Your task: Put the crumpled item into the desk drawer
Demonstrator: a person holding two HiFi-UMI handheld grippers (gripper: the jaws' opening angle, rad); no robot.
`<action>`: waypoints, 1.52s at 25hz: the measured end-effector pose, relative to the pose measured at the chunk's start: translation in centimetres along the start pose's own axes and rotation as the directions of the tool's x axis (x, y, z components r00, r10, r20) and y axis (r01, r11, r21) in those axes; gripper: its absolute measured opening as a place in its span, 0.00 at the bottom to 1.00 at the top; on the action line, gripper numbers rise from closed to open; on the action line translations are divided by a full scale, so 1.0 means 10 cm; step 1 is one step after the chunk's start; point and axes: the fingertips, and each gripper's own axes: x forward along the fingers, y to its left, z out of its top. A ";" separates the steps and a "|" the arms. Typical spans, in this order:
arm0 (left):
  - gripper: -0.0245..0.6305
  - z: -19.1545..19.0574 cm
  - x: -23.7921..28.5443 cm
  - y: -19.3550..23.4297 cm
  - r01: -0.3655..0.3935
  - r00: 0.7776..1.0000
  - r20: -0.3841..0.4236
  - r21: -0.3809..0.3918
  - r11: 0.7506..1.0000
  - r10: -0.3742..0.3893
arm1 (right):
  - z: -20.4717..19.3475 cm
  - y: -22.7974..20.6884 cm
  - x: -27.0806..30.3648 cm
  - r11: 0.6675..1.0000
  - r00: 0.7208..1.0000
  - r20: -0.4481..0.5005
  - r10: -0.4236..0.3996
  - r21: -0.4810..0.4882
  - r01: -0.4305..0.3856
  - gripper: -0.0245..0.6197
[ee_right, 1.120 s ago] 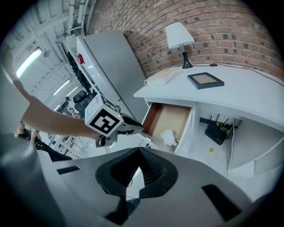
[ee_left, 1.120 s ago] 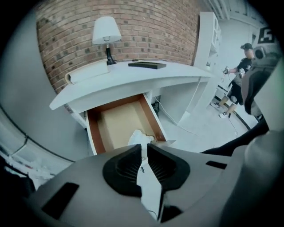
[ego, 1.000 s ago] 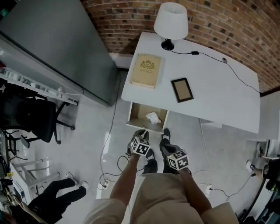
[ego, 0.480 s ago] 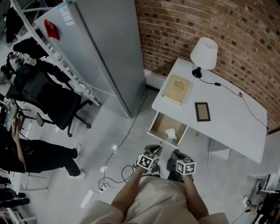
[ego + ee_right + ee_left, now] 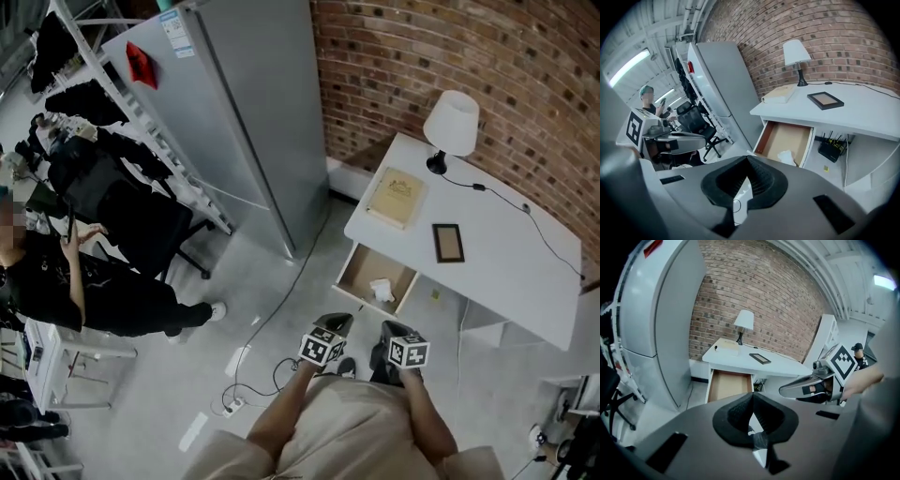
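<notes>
The white desk [image 5: 487,253] has its drawer [image 5: 361,272] pulled open. A crumpled white paper [image 5: 381,290] lies in the drawer's right part and also shows in the right gripper view [image 5: 786,157]. In the head view my left gripper [image 5: 333,324] and right gripper [image 5: 390,331] hang side by side over the floor, a step short of the drawer front. Both are shut with nothing between the jaws. In the left gripper view the jaws [image 5: 751,397] point at the drawer [image 5: 724,383]. The right gripper's jaws [image 5: 747,160] point toward the drawer [image 5: 783,138].
On the desk stand a white lamp [image 5: 451,125], a tan book [image 5: 397,197] and a dark picture frame [image 5: 448,243]. A tall grey cabinet [image 5: 234,122] flanks the desk. A black office chair [image 5: 131,220], a person in black [image 5: 84,291] and floor cables [image 5: 253,375] are at left.
The view has drawn back from the desk, which now sits smaller at upper right. Both grippers stay shut near my body. A person in black has come further into view at left.
</notes>
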 end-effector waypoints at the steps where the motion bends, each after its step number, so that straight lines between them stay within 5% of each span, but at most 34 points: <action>1: 0.06 -0.04 -0.01 0.02 -0.005 1.000 -0.001 -0.008 1.000 0.005 | -0.01 0.02 -0.01 1.000 1.000 0.001 -0.003 0.001 0.003 0.07; 6: 0.06 -0.10 0.00 0.08 -0.048 0.998 -0.028 -0.003 0.999 0.048 | -0.04 -0.02 -0.06 1.000 1.000 0.009 -0.009 -0.003 0.009 0.07; 38: 0.06 -0.26 0.12 -0.18 -0.005 1.000 -0.025 0.007 1.000 0.005 | -0.21 -0.24 -0.36 0.996 0.995 0.063 -0.075 -0.035 0.078 0.07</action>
